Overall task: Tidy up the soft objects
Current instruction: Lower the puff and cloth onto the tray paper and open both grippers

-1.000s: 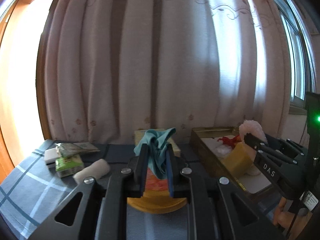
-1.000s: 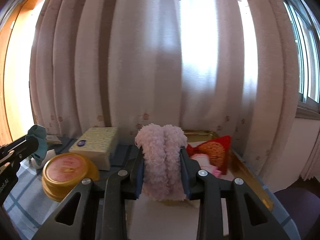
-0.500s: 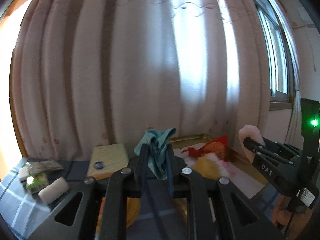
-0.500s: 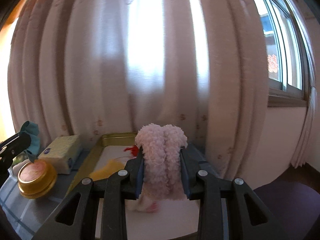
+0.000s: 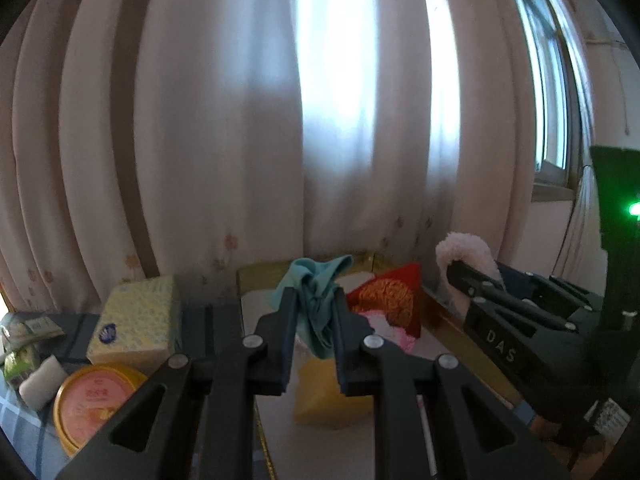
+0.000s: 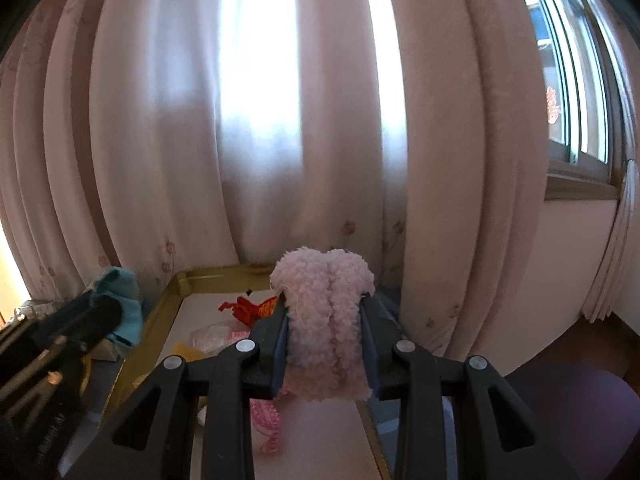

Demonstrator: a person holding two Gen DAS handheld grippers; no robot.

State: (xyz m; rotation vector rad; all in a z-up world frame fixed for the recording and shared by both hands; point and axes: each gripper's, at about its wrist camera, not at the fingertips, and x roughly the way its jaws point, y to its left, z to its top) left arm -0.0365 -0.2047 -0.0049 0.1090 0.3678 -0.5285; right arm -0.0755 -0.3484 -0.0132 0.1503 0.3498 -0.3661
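Teal cloth: a crumpled teal cloth [image 5: 316,300] is clamped between the fingers of the left gripper [image 5: 311,320] and is held above the near end of the gold-rimmed tray [image 5: 256,276].
Pink fleece: a folded fluffy pink piece [image 6: 326,320] is pinched upright in the right gripper [image 6: 325,344], over the right side of the same tray [image 6: 160,312].
Just changed: a second ago both grippers were carried over the checked surface beside the round yellow tin [image 5: 94,400]; since then both have been swung rightward, so the tray is now directly ahead of each.
Meaning for the task: the carry appears nearly done; lowering and release into the tray are judged to be what remains.
Already in the tray: a red embroidered pouch [image 5: 390,304], a yellow item [image 5: 320,400] and pink knitted pieces [image 6: 264,416] are seen lying on the white lining.
Left view only: the tissue box [image 5: 136,320], the tin and a white roll [image 5: 40,380] are shown left on the surface.
Right view only: the window [image 6: 576,100] and the far tray corner are shown, and the fleece is seen head-on.
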